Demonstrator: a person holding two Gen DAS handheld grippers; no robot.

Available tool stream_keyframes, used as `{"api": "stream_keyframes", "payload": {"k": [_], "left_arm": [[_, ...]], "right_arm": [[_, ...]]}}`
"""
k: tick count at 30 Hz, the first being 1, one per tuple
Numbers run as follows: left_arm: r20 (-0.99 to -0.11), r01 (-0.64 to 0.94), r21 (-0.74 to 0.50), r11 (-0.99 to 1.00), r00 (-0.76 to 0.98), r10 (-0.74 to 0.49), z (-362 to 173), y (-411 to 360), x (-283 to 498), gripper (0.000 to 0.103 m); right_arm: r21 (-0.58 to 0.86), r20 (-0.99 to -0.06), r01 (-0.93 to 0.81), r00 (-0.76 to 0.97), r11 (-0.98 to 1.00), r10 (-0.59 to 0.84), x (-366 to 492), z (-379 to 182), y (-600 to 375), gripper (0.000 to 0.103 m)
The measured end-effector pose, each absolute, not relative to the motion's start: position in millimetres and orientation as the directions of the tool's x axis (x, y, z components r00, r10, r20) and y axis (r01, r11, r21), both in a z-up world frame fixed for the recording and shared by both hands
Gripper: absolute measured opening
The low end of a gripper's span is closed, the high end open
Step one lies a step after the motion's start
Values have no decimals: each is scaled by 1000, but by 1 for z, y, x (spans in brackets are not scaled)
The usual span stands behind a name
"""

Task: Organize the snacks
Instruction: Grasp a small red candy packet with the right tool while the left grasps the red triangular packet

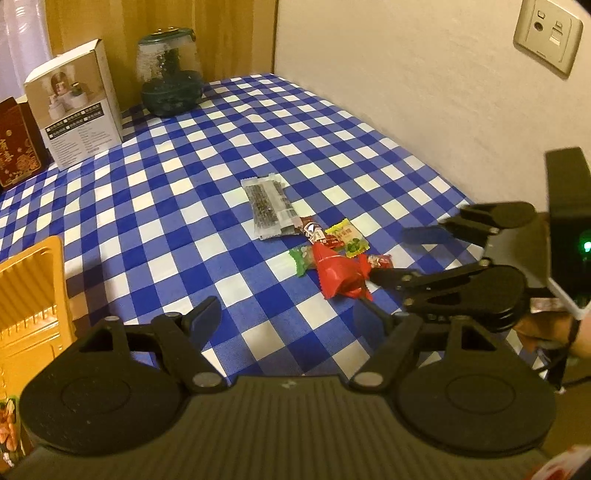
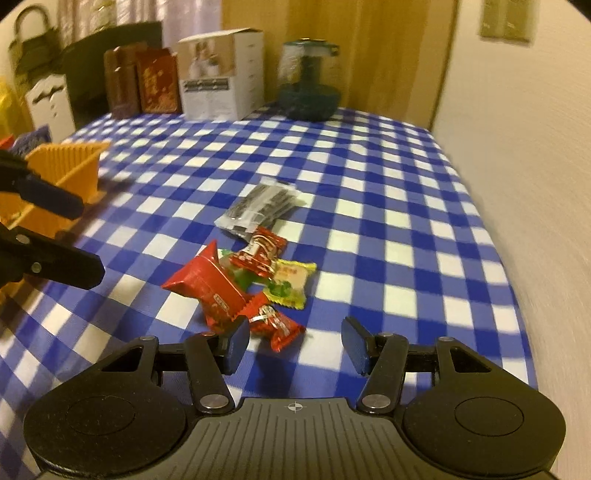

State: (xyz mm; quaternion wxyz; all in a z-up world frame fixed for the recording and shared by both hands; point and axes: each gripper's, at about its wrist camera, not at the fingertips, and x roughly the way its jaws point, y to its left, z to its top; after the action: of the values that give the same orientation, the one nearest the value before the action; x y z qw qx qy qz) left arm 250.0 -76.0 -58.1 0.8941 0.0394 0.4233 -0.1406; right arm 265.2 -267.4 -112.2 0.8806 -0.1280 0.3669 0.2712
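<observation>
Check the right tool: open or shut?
Open. The right tool has its two blue pads wide apart, gripping nothing, just short of the red candy.

Home, dining corner — blue-white checked tablecloth [image 2: 369, 177] ahead of fingers, wall socket [image 1: 549, 34] up right, curtain [image 2: 110, 14] beyond far left. Far past fingertips: gift boxes [image 2: 147, 83], white product box [image 2: 221, 74], glass jar [image 2: 308, 79] — household clutter.

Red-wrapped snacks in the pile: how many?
3: large red packet on the pile's left, small red candy nearest the right gripper, red-white bar behind them. More may be hidden underneath.
</observation>
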Motion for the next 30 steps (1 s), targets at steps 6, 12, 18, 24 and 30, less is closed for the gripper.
{"api": "stream_keyframes", "payload": {"k": [6,12,18,24,30], "left_arm": [[-776,292,-65,954,587,-232,-64,-74,259,76],[-775,283,-82,955,585,-240,-73,-81,266,76],[-774,294,-137,946,565,-287,-82,-95,284,73],[-771,271,-182,945,557,-308,-93,-103,302,57],[-759,220,-257,941,557,-337,-106,-98,309,44]], "right_arm": [[-54,-735,-612,559,789,384,272,-123,-254,32],[6,-727,-560,566,828,389,267,-121,-262,19],[48,-719,-528,571,848,396,262,-112,-270,19],[64,-717,-467,593,882,366,254,-114,-283,19],[93,-717,-407,606,909,345,248,-114,-296,19]]}}
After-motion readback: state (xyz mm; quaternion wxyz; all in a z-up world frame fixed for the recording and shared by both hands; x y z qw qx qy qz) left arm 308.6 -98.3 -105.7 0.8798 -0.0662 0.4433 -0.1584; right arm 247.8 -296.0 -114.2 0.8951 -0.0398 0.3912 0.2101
